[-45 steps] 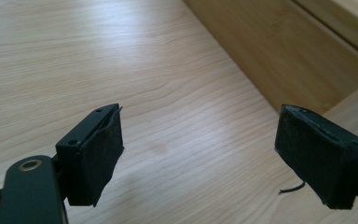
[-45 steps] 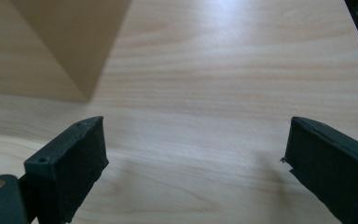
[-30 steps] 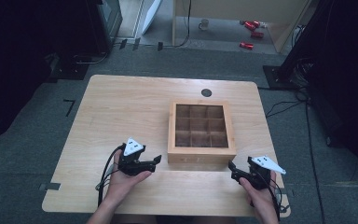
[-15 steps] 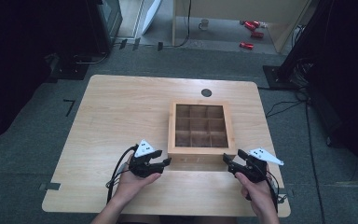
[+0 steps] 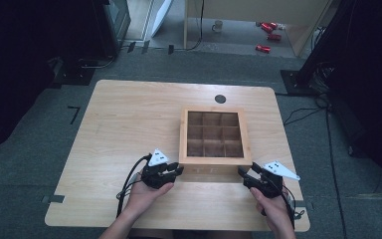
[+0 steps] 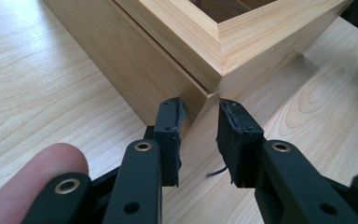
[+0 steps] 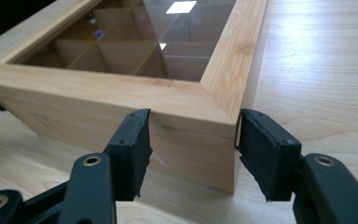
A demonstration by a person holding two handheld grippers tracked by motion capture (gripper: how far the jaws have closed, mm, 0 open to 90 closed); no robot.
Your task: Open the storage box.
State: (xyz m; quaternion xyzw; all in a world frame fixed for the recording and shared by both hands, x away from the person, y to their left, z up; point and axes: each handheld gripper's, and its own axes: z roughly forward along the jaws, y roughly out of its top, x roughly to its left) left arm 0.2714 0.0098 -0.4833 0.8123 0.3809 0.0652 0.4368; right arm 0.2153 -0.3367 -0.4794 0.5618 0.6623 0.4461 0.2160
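A square wooden box with a glass lid over a grid of compartments stands right of the table's middle. My left gripper is at its near left corner. In the left gripper view that gripper has just closed, and both pads press on the box at that corner. My right gripper is at the near right corner. In the right gripper view its jaws have been closing around the box. The corner sits between the pads, with a thin gap at the right pad.
The light wooden table has a black round grommet near its far edge. Cables trail from both grippers over the near edge. Red items lie on the floor beyond, and dark equipment stands at both sides.
My left hand has moved right, up to the box's near left corner, and its jaws have narrowed onto it. The right gripper's jaws have narrowed around the near right corner.
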